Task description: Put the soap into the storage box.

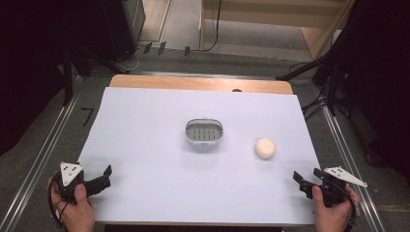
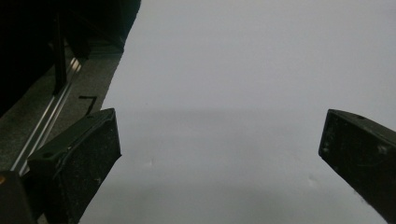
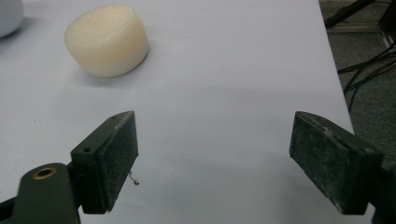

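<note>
Because the round cream soap sits alone on the white table, just right of the little grey soap dish, I move my right claw, open and empty, straight around its middle.

The worktop is a pale, white-covered rectangle with a strip of bare wood along its far edge. Near the middle of it sits a small white basket with a slotted grey bottom. To the right of the basket and a little nearer the person lies a round, cream-coloured lump, well apart from the basket.
</note>
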Motion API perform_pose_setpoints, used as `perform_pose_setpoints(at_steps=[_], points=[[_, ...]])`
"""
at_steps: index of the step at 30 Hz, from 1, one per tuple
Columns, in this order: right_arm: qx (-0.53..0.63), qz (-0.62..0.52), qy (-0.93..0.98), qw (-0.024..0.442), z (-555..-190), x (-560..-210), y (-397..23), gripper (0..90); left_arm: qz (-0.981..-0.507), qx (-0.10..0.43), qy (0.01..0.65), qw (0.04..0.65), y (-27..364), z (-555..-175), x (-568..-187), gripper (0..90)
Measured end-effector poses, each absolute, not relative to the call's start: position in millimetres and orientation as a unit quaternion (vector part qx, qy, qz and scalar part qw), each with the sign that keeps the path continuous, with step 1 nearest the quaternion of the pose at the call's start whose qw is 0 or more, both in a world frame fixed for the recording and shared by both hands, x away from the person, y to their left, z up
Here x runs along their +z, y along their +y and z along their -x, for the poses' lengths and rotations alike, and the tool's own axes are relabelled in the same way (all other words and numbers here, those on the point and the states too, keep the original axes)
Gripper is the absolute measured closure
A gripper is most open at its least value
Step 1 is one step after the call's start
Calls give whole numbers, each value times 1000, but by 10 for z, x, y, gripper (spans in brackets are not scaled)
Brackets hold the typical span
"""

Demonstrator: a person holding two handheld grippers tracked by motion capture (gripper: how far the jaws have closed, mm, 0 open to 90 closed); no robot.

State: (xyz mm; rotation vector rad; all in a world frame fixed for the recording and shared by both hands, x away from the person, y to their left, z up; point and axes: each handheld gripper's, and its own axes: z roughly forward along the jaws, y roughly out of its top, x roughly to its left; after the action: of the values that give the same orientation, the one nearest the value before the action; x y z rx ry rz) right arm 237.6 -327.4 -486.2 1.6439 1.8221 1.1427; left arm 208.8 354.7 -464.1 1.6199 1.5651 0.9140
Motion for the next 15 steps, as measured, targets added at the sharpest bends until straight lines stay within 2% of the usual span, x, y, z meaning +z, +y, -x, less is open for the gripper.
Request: perform_pose_setpoints(at_steps=[2,6,7,15], points=[[417,-594,655,211,-2374,-4856,-3285,150,-625,353,602,350,3551,-2083,-4639,0],[427,-570,669,215,-2358,-4787,-3272,78,-625,350,603,352,3557,-2085,-4640,0],[429,-568,673,200,-2381,-4764,-3238,62,-626,350,602,351,3555,-2086,-4640,0],[368,-552,724,187,-2478,-4708,-3015,46,-623,355,604,348,3547,-2084,-4641,0]])
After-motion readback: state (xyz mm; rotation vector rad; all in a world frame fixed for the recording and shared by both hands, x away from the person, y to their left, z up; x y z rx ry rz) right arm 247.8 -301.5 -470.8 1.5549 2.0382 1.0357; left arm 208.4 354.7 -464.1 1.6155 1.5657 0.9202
